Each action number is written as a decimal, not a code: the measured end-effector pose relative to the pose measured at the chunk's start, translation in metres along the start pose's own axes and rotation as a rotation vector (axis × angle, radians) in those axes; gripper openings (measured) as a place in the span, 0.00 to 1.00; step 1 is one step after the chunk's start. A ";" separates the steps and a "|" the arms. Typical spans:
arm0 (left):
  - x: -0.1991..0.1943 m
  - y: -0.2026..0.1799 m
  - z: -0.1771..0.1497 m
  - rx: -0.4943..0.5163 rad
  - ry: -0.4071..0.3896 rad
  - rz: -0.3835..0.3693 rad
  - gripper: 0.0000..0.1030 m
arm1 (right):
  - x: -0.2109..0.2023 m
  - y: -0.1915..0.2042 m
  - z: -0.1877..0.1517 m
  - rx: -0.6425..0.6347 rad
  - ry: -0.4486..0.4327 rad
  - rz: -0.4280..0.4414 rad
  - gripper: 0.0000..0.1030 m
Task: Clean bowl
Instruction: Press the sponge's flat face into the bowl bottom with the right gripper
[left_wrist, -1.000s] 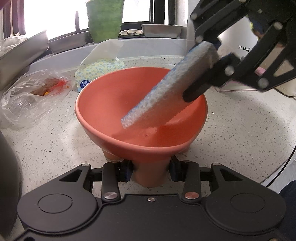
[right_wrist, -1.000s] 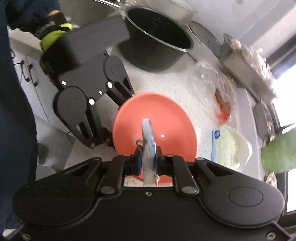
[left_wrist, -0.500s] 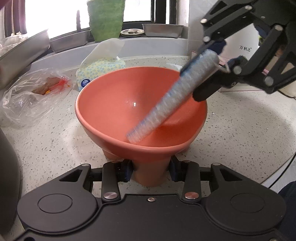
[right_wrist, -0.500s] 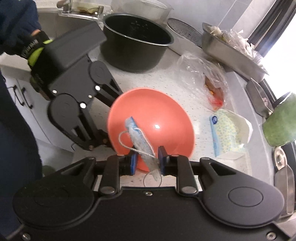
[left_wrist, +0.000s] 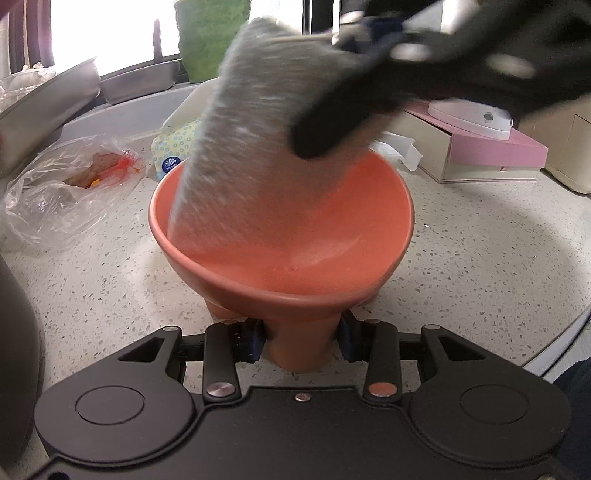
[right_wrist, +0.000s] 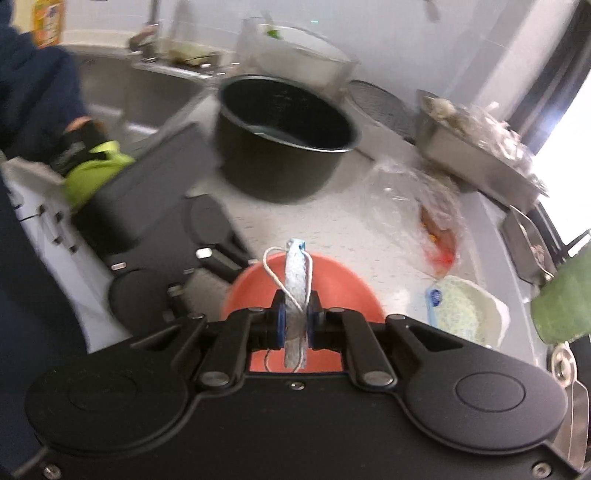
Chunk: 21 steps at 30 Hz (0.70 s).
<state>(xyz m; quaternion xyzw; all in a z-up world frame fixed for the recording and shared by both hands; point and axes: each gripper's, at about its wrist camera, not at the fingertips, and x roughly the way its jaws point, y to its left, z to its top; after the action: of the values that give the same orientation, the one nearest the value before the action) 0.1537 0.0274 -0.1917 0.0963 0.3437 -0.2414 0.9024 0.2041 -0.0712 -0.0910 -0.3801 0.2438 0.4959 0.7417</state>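
Since half second ago, my right gripper (right_wrist: 295, 326) swung sponge (left_wrist: 258, 147) broadside against left inner wall of orange bowl (left_wrist: 314, 254); jaws pinching it. Left gripper (left_wrist: 301, 341) jaws clamp bowl's foot on speckled surface (left_wrist: 480, 258). Motion blur smears sponge; bowl's far rim hidden.
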 end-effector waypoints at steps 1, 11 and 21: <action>0.000 0.000 0.000 -0.001 0.000 0.000 0.37 | 0.003 -0.007 -0.003 0.043 0.000 -0.010 0.11; 0.000 -0.002 0.000 -0.003 -0.002 0.001 0.37 | 0.001 -0.034 -0.047 0.542 -0.085 -0.029 0.11; -0.001 -0.002 0.001 0.002 0.002 -0.002 0.37 | -0.007 -0.015 -0.063 0.652 -0.102 -0.028 0.11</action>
<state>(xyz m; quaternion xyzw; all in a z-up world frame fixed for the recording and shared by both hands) 0.1528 0.0258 -0.1908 0.0971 0.3445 -0.2425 0.9017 0.2161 -0.1294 -0.1180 -0.1009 0.3472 0.4000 0.8422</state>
